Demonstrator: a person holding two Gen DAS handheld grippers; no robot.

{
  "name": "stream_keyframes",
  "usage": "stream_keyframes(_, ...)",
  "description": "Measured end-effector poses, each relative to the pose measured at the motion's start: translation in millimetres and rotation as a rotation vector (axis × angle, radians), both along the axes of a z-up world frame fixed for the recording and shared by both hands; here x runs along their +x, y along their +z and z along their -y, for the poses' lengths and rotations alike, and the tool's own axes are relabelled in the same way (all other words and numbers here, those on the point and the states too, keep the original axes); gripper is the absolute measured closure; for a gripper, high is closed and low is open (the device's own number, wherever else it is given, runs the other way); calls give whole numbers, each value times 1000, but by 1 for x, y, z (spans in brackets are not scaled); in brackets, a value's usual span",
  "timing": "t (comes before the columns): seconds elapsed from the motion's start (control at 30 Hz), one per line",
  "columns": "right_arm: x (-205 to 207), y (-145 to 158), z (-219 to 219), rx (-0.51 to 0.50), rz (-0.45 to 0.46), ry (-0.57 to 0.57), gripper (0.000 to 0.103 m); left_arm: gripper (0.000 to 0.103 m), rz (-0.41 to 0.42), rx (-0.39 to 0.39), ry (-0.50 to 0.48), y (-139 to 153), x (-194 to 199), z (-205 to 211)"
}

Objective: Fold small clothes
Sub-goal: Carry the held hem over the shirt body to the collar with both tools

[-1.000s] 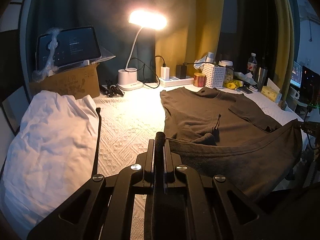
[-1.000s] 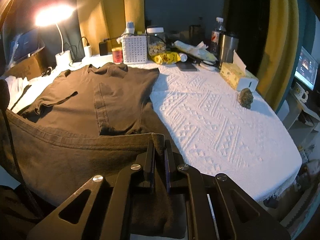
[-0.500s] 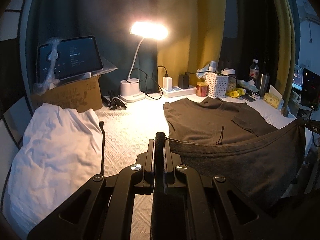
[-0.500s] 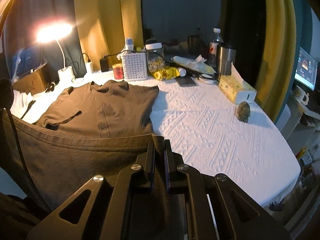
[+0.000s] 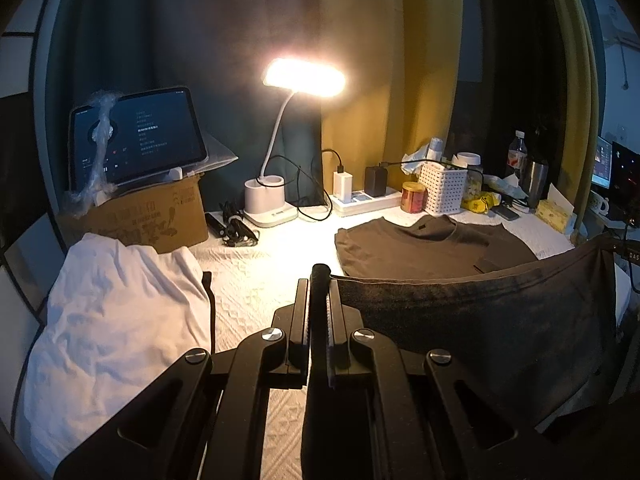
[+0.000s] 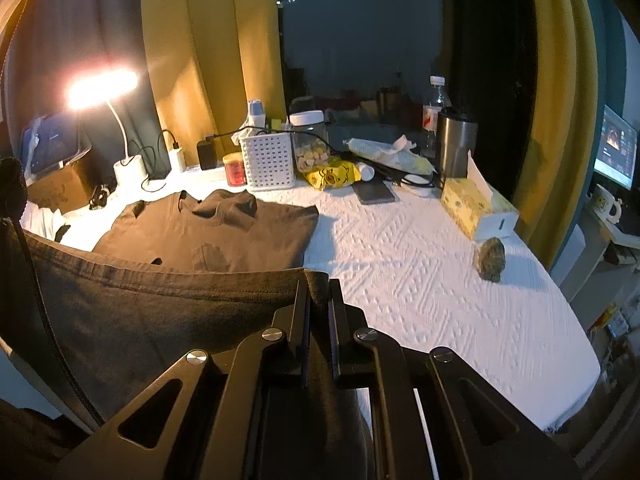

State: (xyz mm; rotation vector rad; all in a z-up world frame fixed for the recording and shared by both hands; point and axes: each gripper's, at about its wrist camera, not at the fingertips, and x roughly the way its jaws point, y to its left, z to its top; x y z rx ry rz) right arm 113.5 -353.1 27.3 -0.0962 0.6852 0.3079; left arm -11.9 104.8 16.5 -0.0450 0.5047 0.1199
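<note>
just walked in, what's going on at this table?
A person is folding a dark brown T-shirt with two handheld tools. The left claw and right claw are each shut on a corner of the bottom hem, holding it up off the white table cover. The collar end lies flat. A white garment waits at the left.

Legible text: "DAS" only, white letters on dark device (image 5: pixel 633 255) at frame's 3 o'clock edge. Tablet screen (image 5: pixel 138 134), 10 o'clock: lines of small text, unreadable. Cardboard box (image 5: pixel 160 216) below it: dark print, too blurred to read.
</note>
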Motion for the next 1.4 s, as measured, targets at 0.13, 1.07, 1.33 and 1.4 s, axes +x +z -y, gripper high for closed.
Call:
stream_keyframes(0.13, 13, 5, -4, 3, 9, 0, 94, 98, 4, 1, 5, 4, 10, -3)
stream_keyframes(1.07, 118, 15, -27, 10, 37, -2, 94, 98, 2, 18, -19, 15, 107, -24)
stream_keyframes(1.33, 146, 9, -32, 21, 37, 1, 94, 98, -7, 23, -20, 13, 131, -28)
stream_keyframes(1.4, 154, 8, -34, 22, 38, 2, 94, 98, -7, 26, -20, 12, 139, -31)
